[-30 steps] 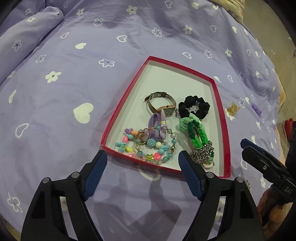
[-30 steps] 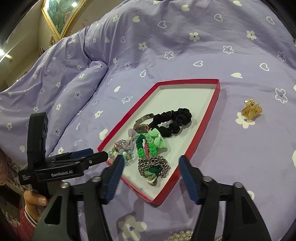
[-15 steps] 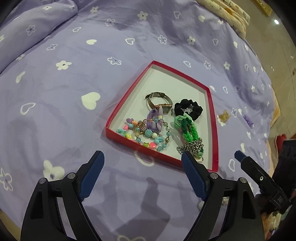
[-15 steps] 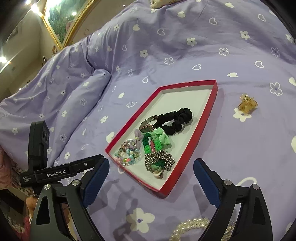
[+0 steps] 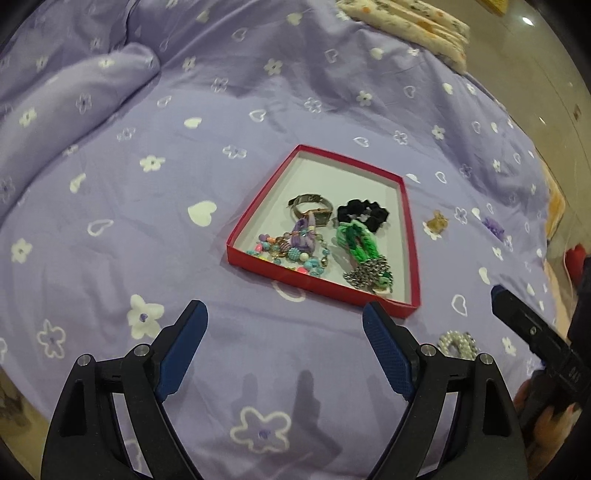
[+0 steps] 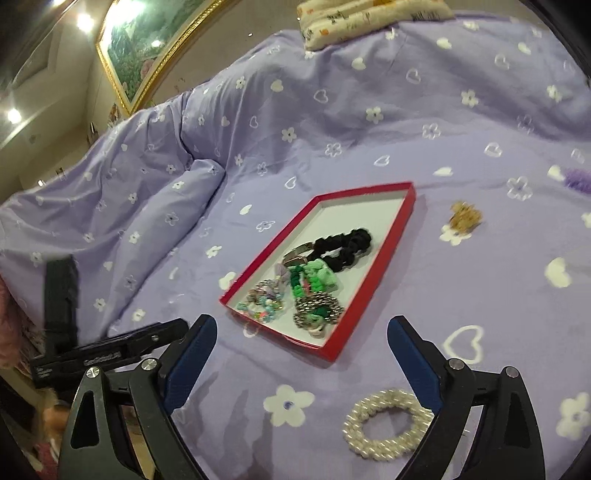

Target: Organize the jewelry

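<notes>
A red-rimmed white tray (image 5: 413, 240) (image 6: 373, 291) lies on the purple bedspread. It holds a watch (image 5: 310, 206), a black scrunchie (image 5: 364, 214) (image 6: 343, 243), a green braided band (image 5: 358, 243) (image 6: 314, 280), a silver chain (image 5: 369, 275) (image 6: 317, 310) and beaded bracelets (image 5: 291, 254) (image 6: 264, 299). A pearl bracelet (image 6: 386, 424) (image 5: 457, 343) lies on the bedspread near my right gripper. An amber hair claw (image 6: 463, 218) (image 5: 437, 222) and a purple piece (image 6: 578, 179) (image 5: 493, 227) lie right of the tray. My left gripper (image 5: 284, 343) and right gripper (image 6: 301, 354) are open, empty, short of the tray.
A folded ridge of the bedspread (image 5: 74, 92) (image 6: 166, 206) lies to the left. A patterned pillow (image 5: 406, 22) (image 6: 369, 18) sits at the far edge. A gold-framed painting (image 6: 147, 48) hangs on the wall. The bed edge and floor (image 5: 546, 92) are at right.
Both grippers have pulled back and up from the tray, which looks smaller now. The right gripper has opened wider. The pearl bracelet has come fully into the right wrist view.
</notes>
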### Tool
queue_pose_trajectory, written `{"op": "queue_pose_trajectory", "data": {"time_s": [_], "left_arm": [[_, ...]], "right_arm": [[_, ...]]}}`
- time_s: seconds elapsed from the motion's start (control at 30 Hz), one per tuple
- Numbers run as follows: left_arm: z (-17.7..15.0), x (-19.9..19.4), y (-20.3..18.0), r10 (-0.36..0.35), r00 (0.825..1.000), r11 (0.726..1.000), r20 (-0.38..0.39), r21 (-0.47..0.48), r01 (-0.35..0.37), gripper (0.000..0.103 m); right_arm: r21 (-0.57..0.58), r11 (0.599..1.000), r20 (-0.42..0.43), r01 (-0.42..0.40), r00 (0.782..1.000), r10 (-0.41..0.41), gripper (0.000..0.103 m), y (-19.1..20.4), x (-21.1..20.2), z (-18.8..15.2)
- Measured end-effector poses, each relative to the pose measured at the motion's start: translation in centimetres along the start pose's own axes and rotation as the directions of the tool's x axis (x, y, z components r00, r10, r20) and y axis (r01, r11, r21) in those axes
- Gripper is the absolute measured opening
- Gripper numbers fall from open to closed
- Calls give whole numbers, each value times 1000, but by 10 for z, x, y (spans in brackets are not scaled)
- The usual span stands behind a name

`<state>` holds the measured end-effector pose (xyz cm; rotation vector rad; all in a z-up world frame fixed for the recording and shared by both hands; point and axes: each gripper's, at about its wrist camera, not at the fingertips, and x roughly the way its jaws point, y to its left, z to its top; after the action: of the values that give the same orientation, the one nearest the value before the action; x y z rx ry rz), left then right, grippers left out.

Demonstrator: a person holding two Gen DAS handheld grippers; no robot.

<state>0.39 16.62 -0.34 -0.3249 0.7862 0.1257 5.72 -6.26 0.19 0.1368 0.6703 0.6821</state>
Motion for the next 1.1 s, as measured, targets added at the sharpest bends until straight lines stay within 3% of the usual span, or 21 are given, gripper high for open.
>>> {"op": "queue_pose_trajectory", "data": {"time_s": [0.1,0.2,0.27,0.37,0.63,1.1], "left_arm": [[4,-16,-7,-15,1000,999,22,53,14,95],[10,-35,-11,-4,995,996,98,90,-5,103],[12,-40,-11,14,992,995,121,98,-26,103],[12,-34,-11,59,989,991,134,108,-73,103],[-13,-11,-8,149,982,983,117,87,-159,103],[-48,-6,-4,138,981,987,136,64,-148,103]], "right_arm": [[-59,998,-12,35,999,-36,95,9,-12,9],[-119,992,1,52,999,-52,97,18,-26,24],[-144,987,21,71,997,-69,103,22,-35,31],[-160,983,41,90,996,-84,103,26,-39,33],[-138,984,27,109,994,-106,103,22,-13,-9],[-121,983,2,137,990,-138,103,8,3,-44]]}}
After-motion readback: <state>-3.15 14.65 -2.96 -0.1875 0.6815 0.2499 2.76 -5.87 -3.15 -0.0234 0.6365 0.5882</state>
